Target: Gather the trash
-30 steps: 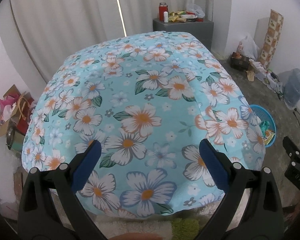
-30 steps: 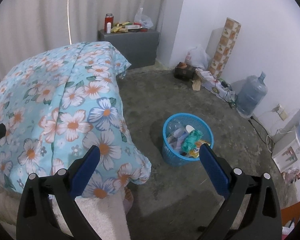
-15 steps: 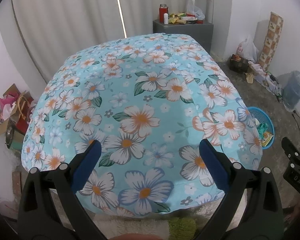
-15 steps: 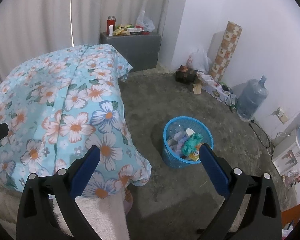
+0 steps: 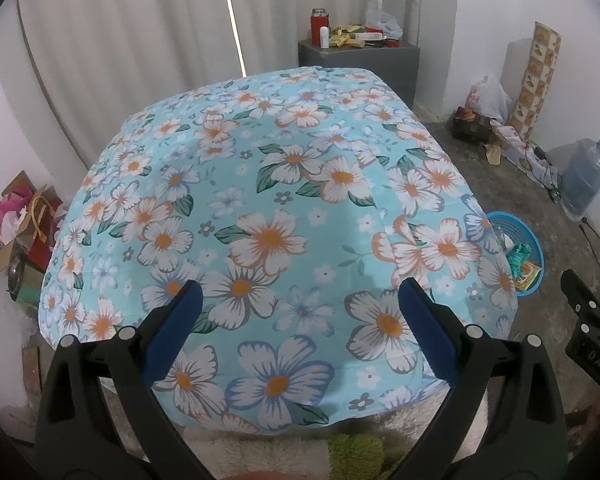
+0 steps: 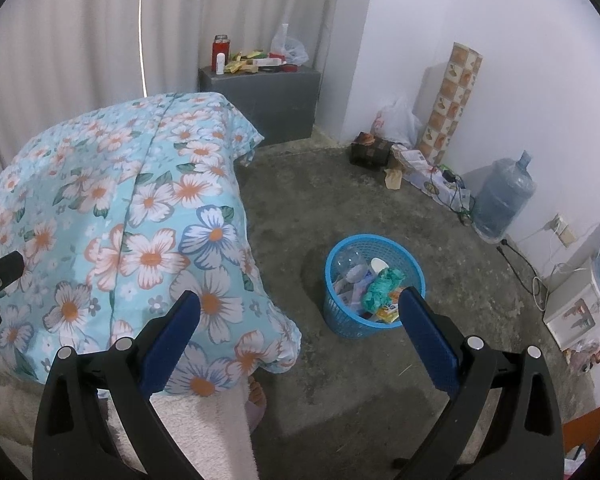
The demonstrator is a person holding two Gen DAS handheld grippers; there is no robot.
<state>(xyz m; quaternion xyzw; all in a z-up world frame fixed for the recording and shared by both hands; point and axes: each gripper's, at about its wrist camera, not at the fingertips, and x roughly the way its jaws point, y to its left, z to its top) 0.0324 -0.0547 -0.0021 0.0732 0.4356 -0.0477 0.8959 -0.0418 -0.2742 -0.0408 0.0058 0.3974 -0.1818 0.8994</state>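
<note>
Nearest, both tools are empty: the left hand-held gripper (image 5: 298,320) hangs with its blue pads spread wide over the flowered bedspread (image 5: 268,216), and the right hand-held gripper (image 6: 300,330) is just as wide apart above the concrete floor (image 6: 380,380).

Just past the right one, at about 1 o'clock, stands the blue basket (image 6: 342,322) on the floor beside the bed's corner. It already holds the collected trash: a clear plastic bottle (image 6: 350,264), a crumpled green bag (image 6: 382,286) and yellow wrappers (image 6: 388,312). These look light and crushable; the bottle is likely slick, so pinch its neck, and take film by a bunched fold.

Nothing loose shows on the bedspread.

Far off at 12 o'clock, the grey cabinet (image 6: 276,100) carries more small wrappers (image 6: 240,62) and a thin plastic bag (image 6: 288,46), probably the next pickings; a red jar (image 6: 220,50) stands at its left end.
</note>
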